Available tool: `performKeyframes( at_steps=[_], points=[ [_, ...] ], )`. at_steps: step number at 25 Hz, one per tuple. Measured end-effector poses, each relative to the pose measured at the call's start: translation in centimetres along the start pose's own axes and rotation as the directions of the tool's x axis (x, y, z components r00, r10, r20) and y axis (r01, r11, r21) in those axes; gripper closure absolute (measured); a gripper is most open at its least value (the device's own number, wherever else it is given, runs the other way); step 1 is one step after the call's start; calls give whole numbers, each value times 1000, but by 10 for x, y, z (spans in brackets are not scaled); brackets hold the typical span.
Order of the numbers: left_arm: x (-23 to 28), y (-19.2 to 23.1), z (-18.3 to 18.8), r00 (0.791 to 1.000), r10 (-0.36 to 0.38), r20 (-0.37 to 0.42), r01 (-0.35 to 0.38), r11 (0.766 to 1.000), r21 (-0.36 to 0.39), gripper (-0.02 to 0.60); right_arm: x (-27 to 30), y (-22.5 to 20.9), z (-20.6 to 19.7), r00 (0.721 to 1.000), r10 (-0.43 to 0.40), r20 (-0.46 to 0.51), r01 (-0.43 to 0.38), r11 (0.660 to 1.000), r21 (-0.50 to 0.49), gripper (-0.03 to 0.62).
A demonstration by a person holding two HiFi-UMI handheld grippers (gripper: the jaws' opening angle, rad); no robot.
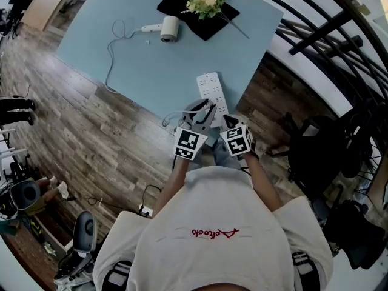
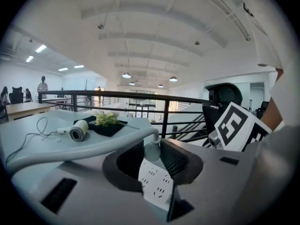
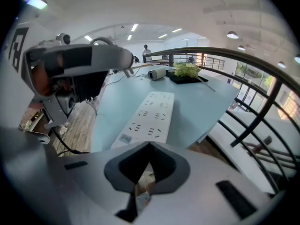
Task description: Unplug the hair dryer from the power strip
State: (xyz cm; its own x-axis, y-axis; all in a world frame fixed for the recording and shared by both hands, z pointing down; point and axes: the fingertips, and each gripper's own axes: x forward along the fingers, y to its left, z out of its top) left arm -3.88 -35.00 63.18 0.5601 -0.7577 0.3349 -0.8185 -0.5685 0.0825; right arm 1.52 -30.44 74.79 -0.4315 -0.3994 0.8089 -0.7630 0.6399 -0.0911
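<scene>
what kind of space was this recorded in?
Probably an open-plan office on an upper level: a black metal railing edges the floor, long wooden desks stand beyond it, and a black office chair sits nearby.

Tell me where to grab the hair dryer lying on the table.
Take the hair dryer by its slim handle, from above, closing across it. It lies flat on the table with the handle sticking out sideways; the barrel probably looks too fat.
</scene>
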Motion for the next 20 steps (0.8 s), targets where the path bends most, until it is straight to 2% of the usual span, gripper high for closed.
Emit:
performKeyframes(
  at_steps=[7, 10, 13, 16, 20],
  points=[
    [-25, 16, 47, 992, 83, 92, -85, 996, 20, 471, 1, 0, 0, 999, 53, 12, -53, 999, 12, 576],
    [-36, 17, 60, 986, 121, 117, -123, 992, 12, 471, -2, 0, -1, 999, 43, 20, -43, 999, -14, 576],
    [-45, 15, 64, 979, 161, 127, -163, 987, 8, 471, -16, -4, 10, 995, 17, 102, -15, 1000, -21, 576],
    [-54, 10, 66, 971, 198, 132, -199, 980, -6, 471, -33, -5, 28, 977, 44, 208, -42, 999, -16, 576],
    [-61, 1, 64, 968, 216, 130, -216, 976, -21, 471, -57, -8, 49, 954, 82, 290, -81, 997, -14, 577]
  ],
)
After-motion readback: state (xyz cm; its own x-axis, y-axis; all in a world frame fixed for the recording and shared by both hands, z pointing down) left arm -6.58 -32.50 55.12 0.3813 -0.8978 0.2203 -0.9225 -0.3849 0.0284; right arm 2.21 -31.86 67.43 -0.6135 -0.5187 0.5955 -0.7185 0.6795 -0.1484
